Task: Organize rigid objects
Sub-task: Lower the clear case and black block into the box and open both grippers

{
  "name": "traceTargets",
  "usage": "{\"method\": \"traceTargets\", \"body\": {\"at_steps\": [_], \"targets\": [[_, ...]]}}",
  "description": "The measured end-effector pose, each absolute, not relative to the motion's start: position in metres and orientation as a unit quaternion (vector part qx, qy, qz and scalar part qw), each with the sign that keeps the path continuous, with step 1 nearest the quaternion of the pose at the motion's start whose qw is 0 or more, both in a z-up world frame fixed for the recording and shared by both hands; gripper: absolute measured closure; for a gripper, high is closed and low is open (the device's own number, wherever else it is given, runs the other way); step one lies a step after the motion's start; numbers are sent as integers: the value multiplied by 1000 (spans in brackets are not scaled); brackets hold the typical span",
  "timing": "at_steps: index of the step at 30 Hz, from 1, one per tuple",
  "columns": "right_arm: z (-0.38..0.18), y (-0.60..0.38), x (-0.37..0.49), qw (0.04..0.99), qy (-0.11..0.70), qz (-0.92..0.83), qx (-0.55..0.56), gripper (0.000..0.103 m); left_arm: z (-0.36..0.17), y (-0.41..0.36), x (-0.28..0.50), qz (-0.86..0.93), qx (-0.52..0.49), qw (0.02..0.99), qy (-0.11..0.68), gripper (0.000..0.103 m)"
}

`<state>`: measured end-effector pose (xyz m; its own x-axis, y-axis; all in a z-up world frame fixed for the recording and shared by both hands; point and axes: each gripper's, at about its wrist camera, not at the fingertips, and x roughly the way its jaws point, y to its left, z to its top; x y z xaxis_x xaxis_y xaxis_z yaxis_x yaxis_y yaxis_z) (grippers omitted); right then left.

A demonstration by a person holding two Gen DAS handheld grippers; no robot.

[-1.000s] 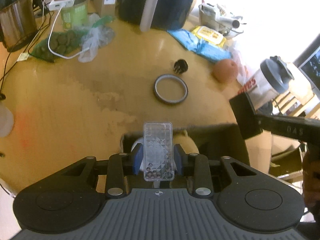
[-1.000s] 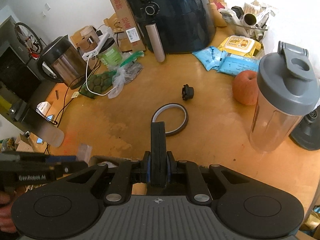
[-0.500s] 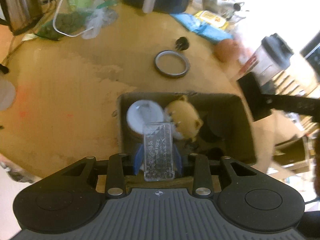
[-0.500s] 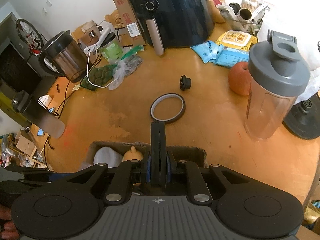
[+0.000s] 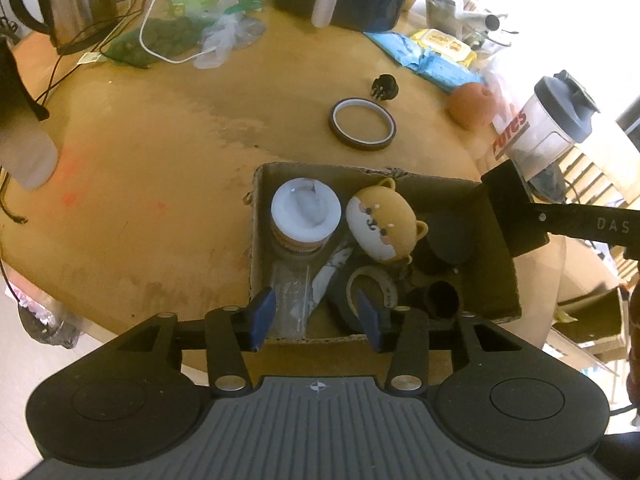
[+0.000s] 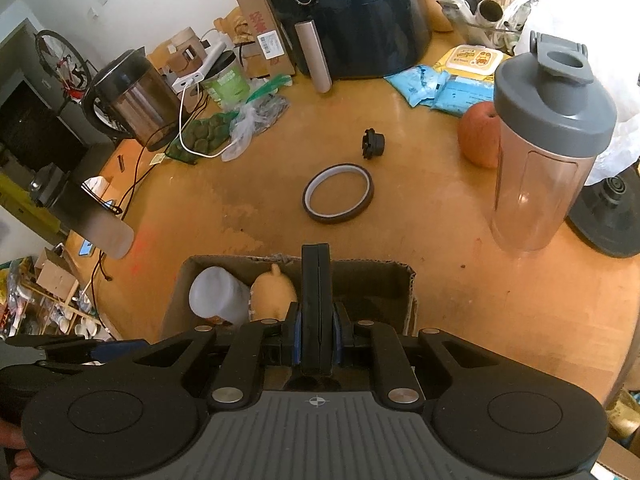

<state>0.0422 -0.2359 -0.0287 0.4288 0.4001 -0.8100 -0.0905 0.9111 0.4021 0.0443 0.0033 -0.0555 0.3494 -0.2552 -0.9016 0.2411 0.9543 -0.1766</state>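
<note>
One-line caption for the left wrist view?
Left gripper open above a cardboard box of odds and ends, clear case just dropped in.

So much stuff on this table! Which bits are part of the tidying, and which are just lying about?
Part of the job:
- cardboard box
- clear plastic case lying in the box
- tape ring on the table
- small black knob beside it

Just lying about:
- kettle
- air fryer
- apple
- shaker bottle
- wipe packs

A steel kettle, a black air fryer and blue wipe packs are seen at the desk's far edge.
</note>
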Motion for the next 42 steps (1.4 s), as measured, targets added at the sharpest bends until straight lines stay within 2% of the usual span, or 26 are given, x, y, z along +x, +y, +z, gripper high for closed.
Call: {"method": "traceTargets", "body": {"at_steps": [20, 22, 23, 24, 26, 28, 31, 42], "targets": [[-18, -211, 59, 842, 492, 178, 133, 84, -53, 32, 36, -108, -47, 829, 547, 58], [-20, -208, 61, 840, 499, 170, 127, 73, -53, 33, 37, -105, -49, 829, 547, 58], [-21, -207, 63, 839, 503, 167, 125, 55, -52, 34, 37, -105, -51, 829, 547, 58], [-22, -208, 63, 840, 502, 162, 128, 44, -52, 35, 37, -104, -51, 830, 546, 58], [-20, -211, 62, 845, 497, 150, 133, 32, -52, 36, 37, -104, -53, 830, 546, 58], [-19, -217, 62, 850, 491, 132, 137, 13, -53, 35, 38, -104, -53, 829, 547, 58], [-19, -226, 62, 854, 485, 111, 151, 7, -53, 34, 39, -108, -51, 829, 547, 58], [-27, -239, 61, 844, 505, 77, 164, 4, -54, 23, 46, -130, -39, 824, 549, 58]]}}
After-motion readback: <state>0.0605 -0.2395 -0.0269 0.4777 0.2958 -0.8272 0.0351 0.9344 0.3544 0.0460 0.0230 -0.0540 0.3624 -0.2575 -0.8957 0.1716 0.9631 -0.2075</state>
